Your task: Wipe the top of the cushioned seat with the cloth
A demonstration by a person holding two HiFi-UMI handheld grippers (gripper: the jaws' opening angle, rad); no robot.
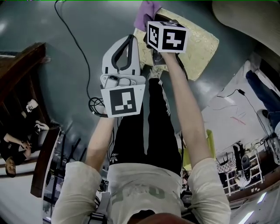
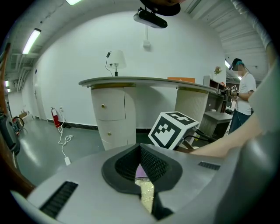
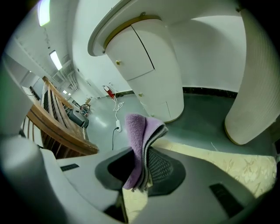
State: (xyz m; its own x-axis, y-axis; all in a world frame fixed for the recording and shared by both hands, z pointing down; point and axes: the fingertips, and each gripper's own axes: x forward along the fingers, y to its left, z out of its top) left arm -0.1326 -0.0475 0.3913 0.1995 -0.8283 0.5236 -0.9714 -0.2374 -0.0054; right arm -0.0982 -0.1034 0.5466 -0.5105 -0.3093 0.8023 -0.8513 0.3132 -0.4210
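The cloth (image 1: 146, 13) hangs at 12 o'clock, clamped between the jaws of the right gripper (image 3: 146, 162), over the near edge of the seat (image 1: 199, 43) — wiping seems about to begin. Next it needs lowering flat, then a sweep toward 2 o'clock. The left gripper (image 2: 140, 153) is idle — jaws together, nothing held.

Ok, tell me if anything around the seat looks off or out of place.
Nothing is spilled or damaged. The cloth is pinched, folded, in the right tool over the cushioned seat. Only a loose black cable snaking beside the seat looks untidy.
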